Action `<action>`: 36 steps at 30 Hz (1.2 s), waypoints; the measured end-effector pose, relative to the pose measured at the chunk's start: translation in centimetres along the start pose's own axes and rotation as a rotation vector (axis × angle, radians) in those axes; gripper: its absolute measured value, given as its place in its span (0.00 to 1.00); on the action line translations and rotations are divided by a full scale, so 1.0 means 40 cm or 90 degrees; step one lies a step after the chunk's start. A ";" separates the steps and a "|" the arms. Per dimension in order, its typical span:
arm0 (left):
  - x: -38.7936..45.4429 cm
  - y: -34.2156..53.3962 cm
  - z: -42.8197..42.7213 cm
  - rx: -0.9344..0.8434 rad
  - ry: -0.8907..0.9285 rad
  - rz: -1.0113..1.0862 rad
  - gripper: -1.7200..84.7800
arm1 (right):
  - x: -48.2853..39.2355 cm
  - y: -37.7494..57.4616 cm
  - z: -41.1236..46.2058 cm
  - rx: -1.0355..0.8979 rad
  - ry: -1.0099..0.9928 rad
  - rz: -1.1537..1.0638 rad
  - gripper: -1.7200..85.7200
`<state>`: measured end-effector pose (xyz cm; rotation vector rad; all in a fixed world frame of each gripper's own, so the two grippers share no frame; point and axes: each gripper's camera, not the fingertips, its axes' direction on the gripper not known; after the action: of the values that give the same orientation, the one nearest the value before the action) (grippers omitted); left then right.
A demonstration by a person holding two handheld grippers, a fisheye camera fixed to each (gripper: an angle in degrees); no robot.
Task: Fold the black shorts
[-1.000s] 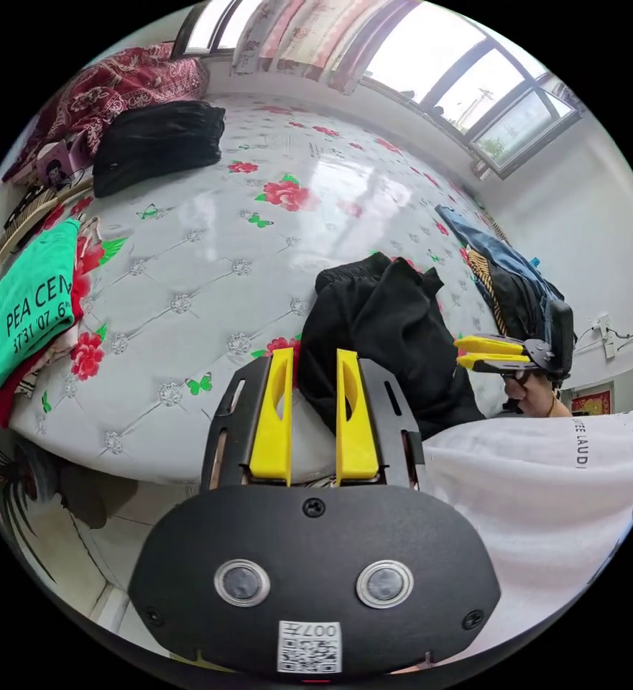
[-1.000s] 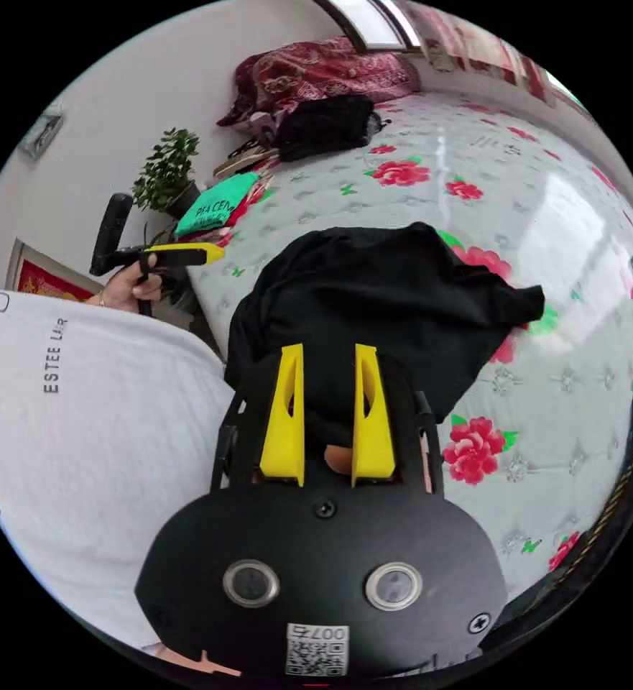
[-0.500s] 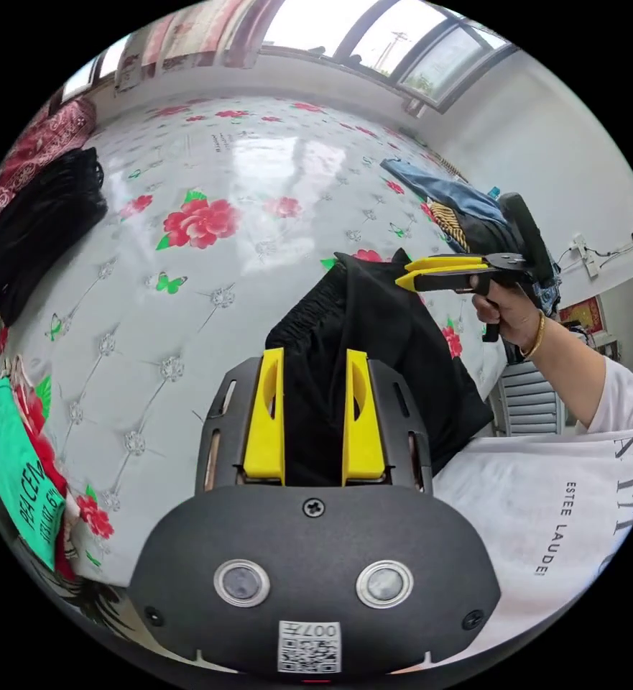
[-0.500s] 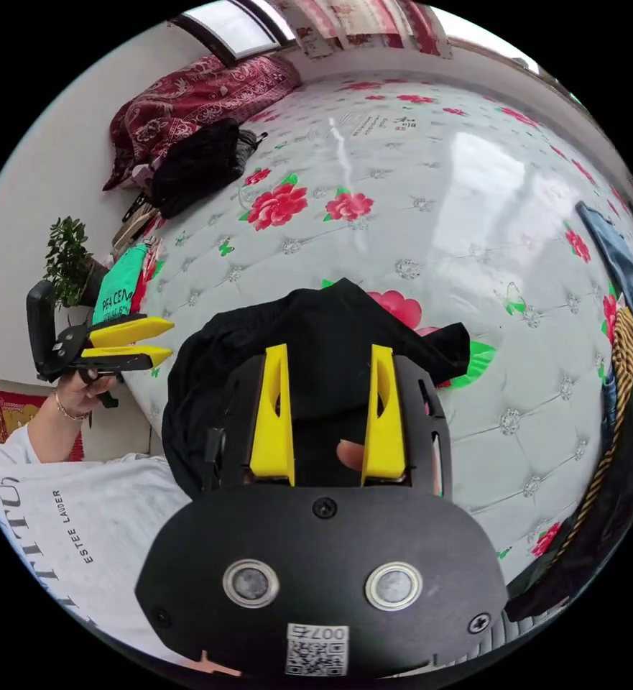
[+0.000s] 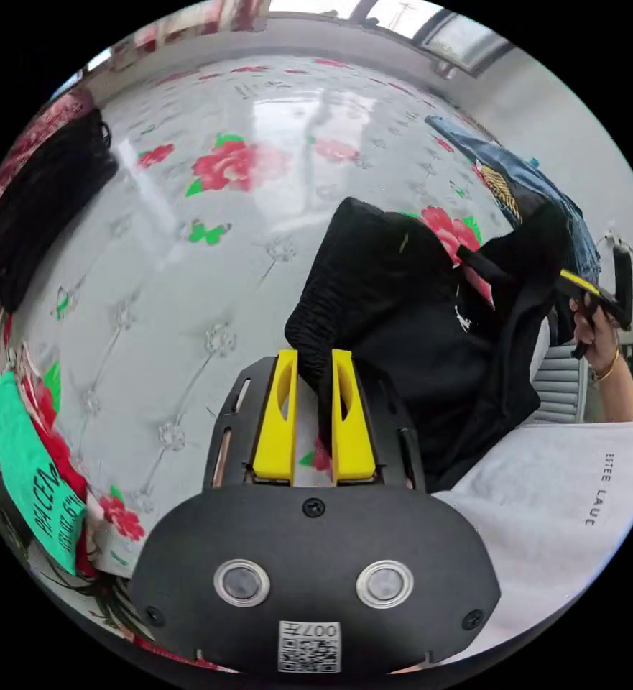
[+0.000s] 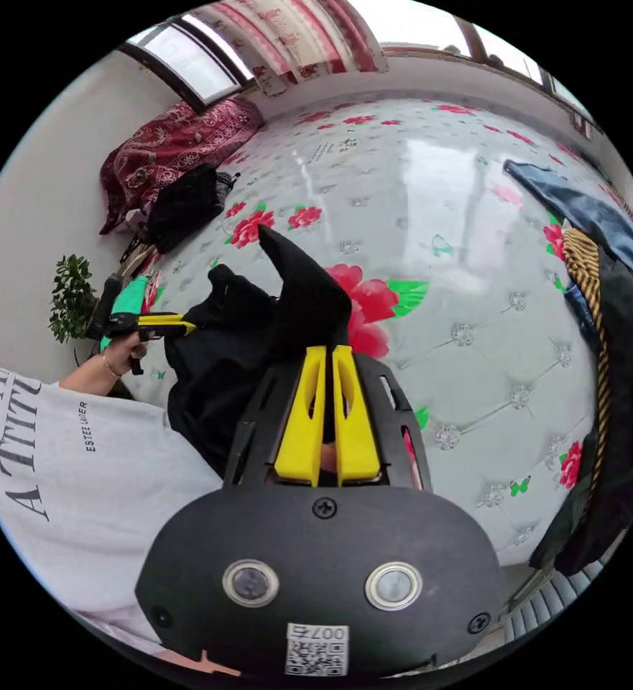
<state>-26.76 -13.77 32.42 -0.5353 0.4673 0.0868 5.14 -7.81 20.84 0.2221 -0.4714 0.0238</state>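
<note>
I've just closed both tools on the black shorts: my left gripper now pinches the waistband, my right gripper an edge, lifting them off the near mattress for spreading.

We are seeing: floral mattress | green shirt lying at its edge | dark clothes pile | potted plant standing beside wall
</note>
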 end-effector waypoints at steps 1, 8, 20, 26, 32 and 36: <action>-0.018 0.029 -0.009 0.007 0.017 -0.021 0.12 | 0.013 0.007 -0.001 -0.006 0.006 0.016 0.07; -0.083 0.157 -0.119 0.127 0.005 -0.127 0.16 | 0.062 -0.106 -0.112 0.097 -0.048 0.068 0.15; 0.123 -0.208 0.157 -0.032 -0.021 0.062 0.14 | -0.045 -0.219 -0.077 -0.063 0.015 -0.007 0.03; 0.073 -0.143 -0.162 0.235 0.026 0.013 0.06 | -0.123 -0.150 -0.624 0.275 0.010 -0.097 0.02; 0.059 0.153 -0.484 0.533 0.020 0.021 0.06 | -0.168 0.113 -1.062 0.594 -0.045 -0.163 0.02; 0.056 0.383 -0.559 0.623 0.004 -0.009 0.06 | -0.119 0.283 -1.146 0.639 -0.145 -0.138 0.02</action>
<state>-36.88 -12.11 7.25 0.4222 0.4535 -0.1568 20.58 13.34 -18.75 1.2705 -0.6302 0.0215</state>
